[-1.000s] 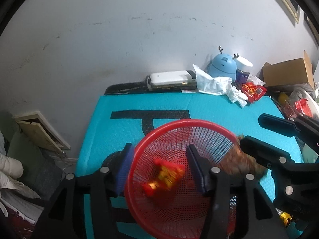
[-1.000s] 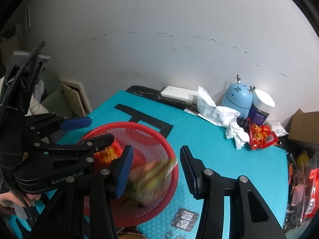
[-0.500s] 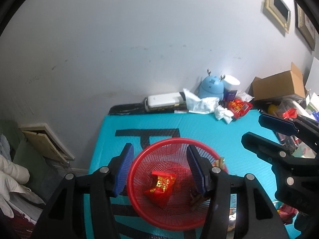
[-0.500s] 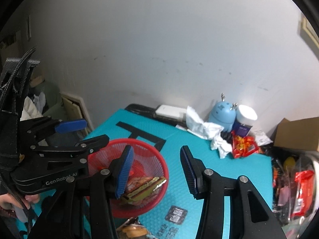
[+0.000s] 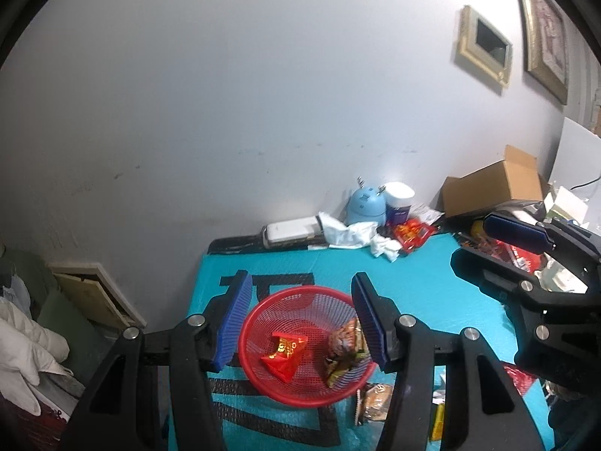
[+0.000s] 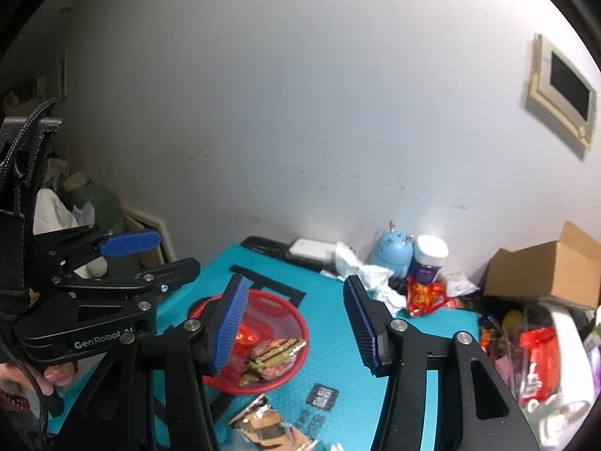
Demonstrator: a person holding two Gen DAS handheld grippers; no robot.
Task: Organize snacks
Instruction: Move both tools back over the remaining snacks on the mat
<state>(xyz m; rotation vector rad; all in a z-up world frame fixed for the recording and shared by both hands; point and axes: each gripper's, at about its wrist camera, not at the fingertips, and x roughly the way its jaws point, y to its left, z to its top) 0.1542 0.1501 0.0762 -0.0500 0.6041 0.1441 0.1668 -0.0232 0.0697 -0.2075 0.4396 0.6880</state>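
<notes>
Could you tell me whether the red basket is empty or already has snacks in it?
Not empty: the red basket holds a red packet and some brownish wrapped snacks.

- Left gripper (image 5: pixel 300 323): black plastic frame, ribbed blue pads, round silver screws at the joints.
- Right gripper (image 6: pixel 295 323): same black build, blue pads, silver screws.
- White "GenRobot.AI" lettering on the left gripper's side.
- Black strap by the hand (image 6: pixel 22 379).

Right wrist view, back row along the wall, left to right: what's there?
White flat device → crumpled white tissue → blue round gadget → white-lidded jar → cardboard box.
</notes>
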